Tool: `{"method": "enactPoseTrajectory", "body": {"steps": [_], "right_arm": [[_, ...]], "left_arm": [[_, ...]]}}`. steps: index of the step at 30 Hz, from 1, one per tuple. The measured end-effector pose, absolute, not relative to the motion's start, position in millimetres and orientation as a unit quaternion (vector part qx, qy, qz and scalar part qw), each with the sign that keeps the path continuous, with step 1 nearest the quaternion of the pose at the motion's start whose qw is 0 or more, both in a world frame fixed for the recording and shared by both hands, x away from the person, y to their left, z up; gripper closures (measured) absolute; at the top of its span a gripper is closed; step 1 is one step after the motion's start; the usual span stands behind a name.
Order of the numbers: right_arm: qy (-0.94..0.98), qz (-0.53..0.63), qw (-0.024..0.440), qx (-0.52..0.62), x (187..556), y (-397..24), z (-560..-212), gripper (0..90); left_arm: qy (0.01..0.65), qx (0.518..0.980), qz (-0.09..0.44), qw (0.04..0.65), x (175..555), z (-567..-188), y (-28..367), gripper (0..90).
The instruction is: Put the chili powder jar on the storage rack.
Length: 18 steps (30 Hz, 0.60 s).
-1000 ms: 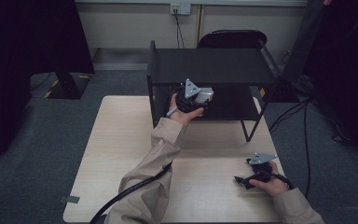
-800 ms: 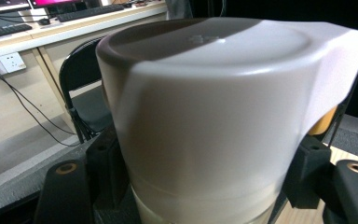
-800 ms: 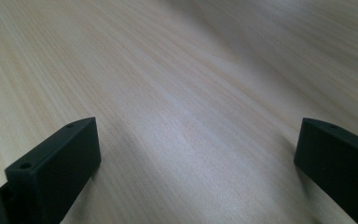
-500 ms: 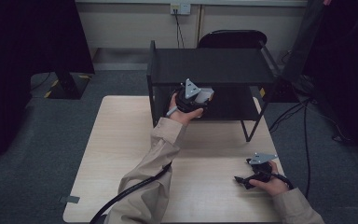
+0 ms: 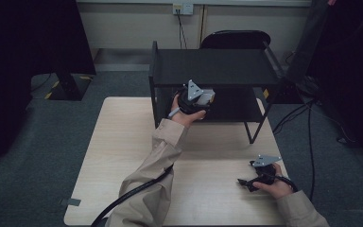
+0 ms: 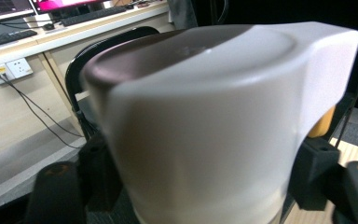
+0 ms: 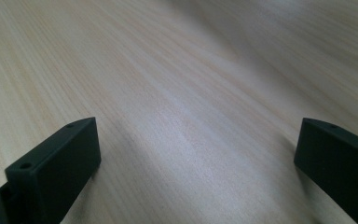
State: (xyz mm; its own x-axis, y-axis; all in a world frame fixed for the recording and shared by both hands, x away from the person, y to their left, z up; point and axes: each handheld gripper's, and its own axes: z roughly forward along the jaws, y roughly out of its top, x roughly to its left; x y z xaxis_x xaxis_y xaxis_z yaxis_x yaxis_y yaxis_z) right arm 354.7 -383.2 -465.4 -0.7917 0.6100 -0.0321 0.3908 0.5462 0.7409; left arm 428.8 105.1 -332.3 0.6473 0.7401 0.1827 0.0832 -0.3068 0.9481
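White mug (image 6: 200, 126), apparently, blurred, gripped in left tongs (image 5: 207, 98); right tongs (image 7: 196, 158) wide over wooden table (image 7: 177, 70).

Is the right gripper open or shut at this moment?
Open. In the right gripper view, the right gripper has its two black jaws far apart, with bare light wooden table between them.

The high view looks forward and down over the tabletop (image 5: 123, 142), which the right gripper view skims closely, while the left gripper view faces a chair (image 6: 81, 70).
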Motion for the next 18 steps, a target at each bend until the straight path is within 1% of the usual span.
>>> {"method": "enactPoseTrajectory", "body": {"steps": [2, 6, 11, 14, 18], "right_arm": [[0.867, 0.379, 0.145, 0.288, 354.7, -383.2, -465.4, 0.0], [0.867, 0.379, 0.144, 0.288, 354.7, -383.4, -465.4, 0.0], [0.868, 0.379, 0.144, 0.288, 354.8, -383.5, -465.2, 0.0], [0.868, 0.379, 0.144, 0.287, 354.8, -383.5, -465.2, 0.0], [0.868, 0.379, 0.144, 0.287, 354.9, -383.5, -465.1, 0.0]], "left_arm": [[0.279, 0.741, 0.317, 0.522, 428.6, -333.4, 104.6, 18.5], [0.280, 0.738, 0.318, 0.525, 428.3, -334.8, 104.1, 18.3], [0.276, 0.739, 0.325, 0.521, 427.7, -335.2, 103.4, 15.9], [0.275, 0.740, 0.334, 0.515, 426.9, -335.1, 102.0, 11.4], [0.278, 0.742, 0.328, 0.515, 426.9, -333.6, 102.5, 6.4]]}}
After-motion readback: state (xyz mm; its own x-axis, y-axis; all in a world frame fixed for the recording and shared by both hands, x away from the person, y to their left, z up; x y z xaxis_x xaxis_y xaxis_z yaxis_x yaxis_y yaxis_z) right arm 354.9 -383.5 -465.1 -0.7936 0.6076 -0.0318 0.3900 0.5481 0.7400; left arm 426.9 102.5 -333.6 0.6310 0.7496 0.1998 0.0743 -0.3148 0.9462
